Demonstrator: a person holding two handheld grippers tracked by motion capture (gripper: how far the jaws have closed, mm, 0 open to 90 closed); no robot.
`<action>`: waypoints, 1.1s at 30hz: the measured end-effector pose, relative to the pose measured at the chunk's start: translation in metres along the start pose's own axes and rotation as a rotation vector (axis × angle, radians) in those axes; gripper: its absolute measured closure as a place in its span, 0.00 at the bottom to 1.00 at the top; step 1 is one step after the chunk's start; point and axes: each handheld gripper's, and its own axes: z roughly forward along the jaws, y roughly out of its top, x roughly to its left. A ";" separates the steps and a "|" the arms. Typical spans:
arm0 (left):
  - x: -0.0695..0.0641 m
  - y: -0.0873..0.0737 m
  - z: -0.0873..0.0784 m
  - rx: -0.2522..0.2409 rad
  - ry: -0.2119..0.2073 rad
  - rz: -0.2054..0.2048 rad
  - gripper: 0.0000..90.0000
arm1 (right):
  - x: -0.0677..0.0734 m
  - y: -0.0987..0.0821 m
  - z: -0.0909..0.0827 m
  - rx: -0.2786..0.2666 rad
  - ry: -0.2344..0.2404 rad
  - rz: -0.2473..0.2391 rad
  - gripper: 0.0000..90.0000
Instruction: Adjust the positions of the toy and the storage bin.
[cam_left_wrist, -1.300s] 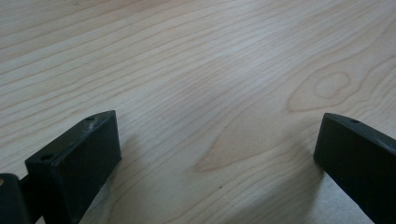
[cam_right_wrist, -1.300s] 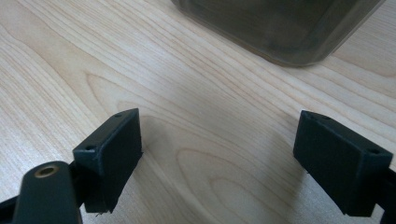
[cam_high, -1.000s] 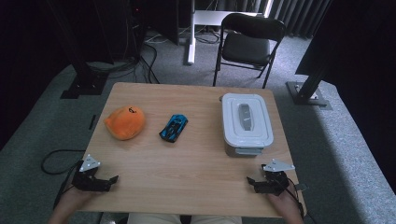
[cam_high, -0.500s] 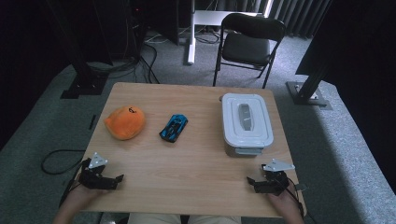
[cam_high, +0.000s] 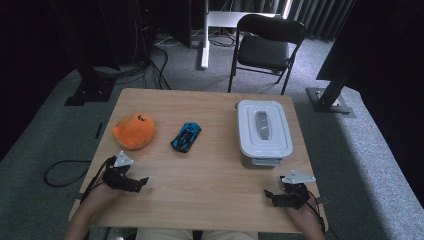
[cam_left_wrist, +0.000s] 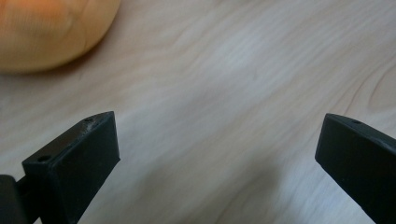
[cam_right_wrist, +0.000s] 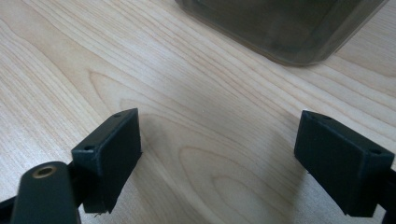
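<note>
Left tongs (cam_high: 142, 181) now shifted forward onto the desk (cam_high: 210, 200) since a second ago, spread wide and empty, just short of the orange plush (cam_high: 134, 131). Right tongs (cam_high: 270, 195) unmoved, likewise gaping and empty, near the lidded white box (cam_high: 264, 131). No readable writing anywhere.

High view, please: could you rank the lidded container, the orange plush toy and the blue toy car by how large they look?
1. The white-lidded container looks largest.
2. The orange plush toy comes next.
3. The blue toy car looks smallest.
All three lie about equally far up the table, so nearness hardly skews this.
</note>
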 end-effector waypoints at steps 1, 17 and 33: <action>-0.002 0.005 0.002 0.001 0.003 0.011 0.00 | 0.000 0.000 0.000 0.000 0.001 0.001 0.16; -0.010 0.051 0.029 0.000 -0.040 0.036 0.00 | 0.000 0.000 0.000 0.000 0.003 0.003 0.16; -0.015 0.101 0.053 0.004 -0.029 0.051 0.00 | 0.000 0.000 0.000 0.000 0.001 0.001 0.16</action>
